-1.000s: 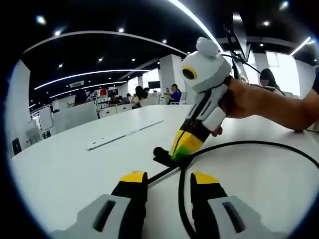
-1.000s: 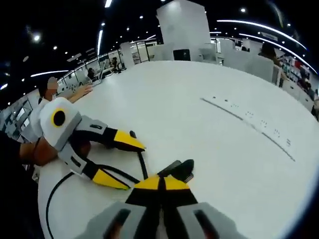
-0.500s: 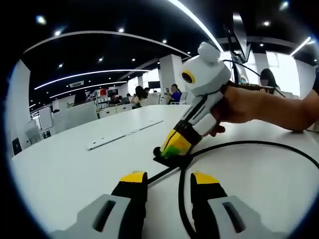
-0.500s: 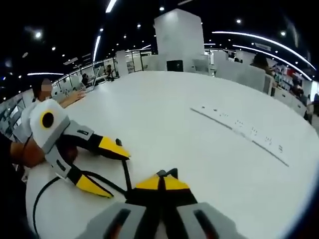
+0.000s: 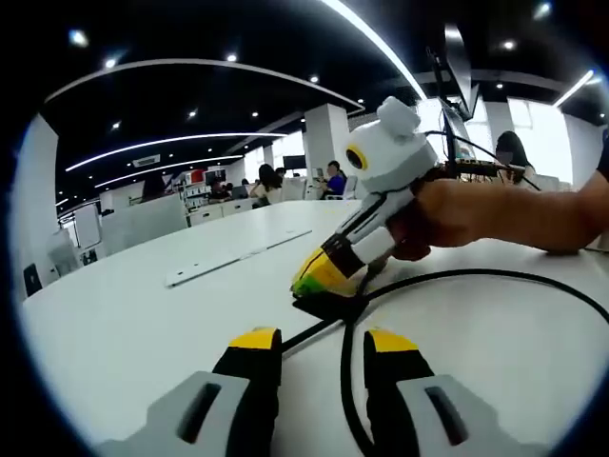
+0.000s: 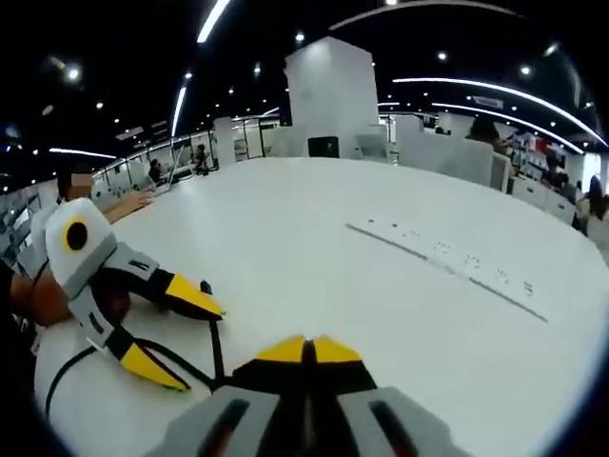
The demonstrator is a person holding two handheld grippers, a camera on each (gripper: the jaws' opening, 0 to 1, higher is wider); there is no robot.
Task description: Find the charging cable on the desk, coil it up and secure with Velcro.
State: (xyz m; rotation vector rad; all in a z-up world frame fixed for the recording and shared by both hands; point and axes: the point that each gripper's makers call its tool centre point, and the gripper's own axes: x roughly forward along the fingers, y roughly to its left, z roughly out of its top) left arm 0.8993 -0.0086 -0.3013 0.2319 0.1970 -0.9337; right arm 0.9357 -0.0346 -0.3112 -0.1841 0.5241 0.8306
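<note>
A black charging cable (image 5: 348,381) lies on the white desk (image 5: 124,324), running between my left gripper's (image 5: 323,341) open yellow-tipped jaws and looping off right. Its black Velcro strap (image 5: 331,305) lies flat just beyond them. My right gripper (image 5: 309,279), held in a hand, comes in from the right at a low slant, its tips right over the strap's left end. In the right gripper view its own jaws (image 6: 304,347) are pressed shut, and the strap is hidden under them. There the left gripper (image 6: 176,333) stands open astride the cable (image 6: 216,345).
A long flat slot strip (image 5: 233,262) crosses the desk (image 6: 314,238) further out, also the strip (image 6: 447,262). A white pillar (image 6: 328,100) stands behind. People sit at far desks (image 5: 333,179), and a person's arm (image 6: 128,200) rests on the desk's left edge.
The right gripper has tipped lower and slid left along the strap. The strap end that stuck out past its tips is now out of sight. My left gripper has held still.
</note>
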